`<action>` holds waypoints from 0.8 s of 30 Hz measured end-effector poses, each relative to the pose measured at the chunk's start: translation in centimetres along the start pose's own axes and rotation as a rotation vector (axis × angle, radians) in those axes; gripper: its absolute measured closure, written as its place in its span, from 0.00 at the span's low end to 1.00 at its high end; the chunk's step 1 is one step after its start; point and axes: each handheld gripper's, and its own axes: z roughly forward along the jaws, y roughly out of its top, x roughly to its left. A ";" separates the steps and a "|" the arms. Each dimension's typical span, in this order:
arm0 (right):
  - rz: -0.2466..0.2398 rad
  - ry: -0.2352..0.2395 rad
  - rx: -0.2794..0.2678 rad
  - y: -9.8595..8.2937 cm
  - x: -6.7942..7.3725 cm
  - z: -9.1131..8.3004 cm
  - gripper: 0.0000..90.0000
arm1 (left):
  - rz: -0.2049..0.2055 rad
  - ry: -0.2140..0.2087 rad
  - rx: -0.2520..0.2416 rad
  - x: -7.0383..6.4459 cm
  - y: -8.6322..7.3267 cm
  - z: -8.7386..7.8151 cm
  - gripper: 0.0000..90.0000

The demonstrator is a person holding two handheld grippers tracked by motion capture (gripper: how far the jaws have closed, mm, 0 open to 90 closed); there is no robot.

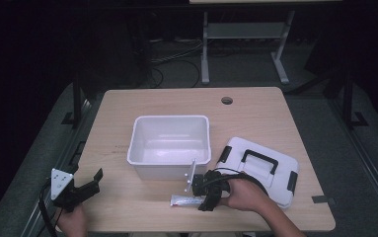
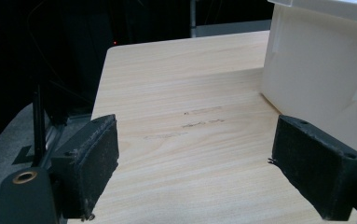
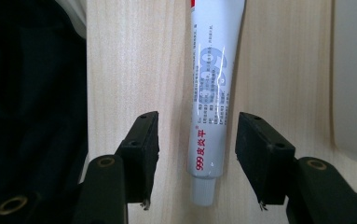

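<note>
Right tool (image 3: 192, 156) spread, its 2 jaws straddling a white tube (image 3: 212, 93) lying on the surface (image 3: 134, 56) beside the white bin (image 1: 169, 145), tube's far end cut off, left tool (image 2: 195, 163) spread over bare wood near the bin's wall

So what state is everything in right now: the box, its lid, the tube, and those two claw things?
White bin: open, upright, looks empty.
Lid: off the bin, flat on the table, handle up.
Tube: lying flat, cap on, not gripped.
Right gripper: jaws open, one each side of the tube, not touching it.
Left gripper: jaws open, holding nothing, beside the bin.
</note>
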 end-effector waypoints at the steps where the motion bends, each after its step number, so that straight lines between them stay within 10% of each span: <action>1: 0.005 0.003 0.008 0.1 0.0 0.1 0.54 | 0.001 0.001 0.000 0.0 0.0 0.0 0.15; 24: -0.013 -0.012 0.049 1.3 -0.2 1.5 0.65 | 0.000 0.004 0.001 0.1 0.0 -0.1 0.15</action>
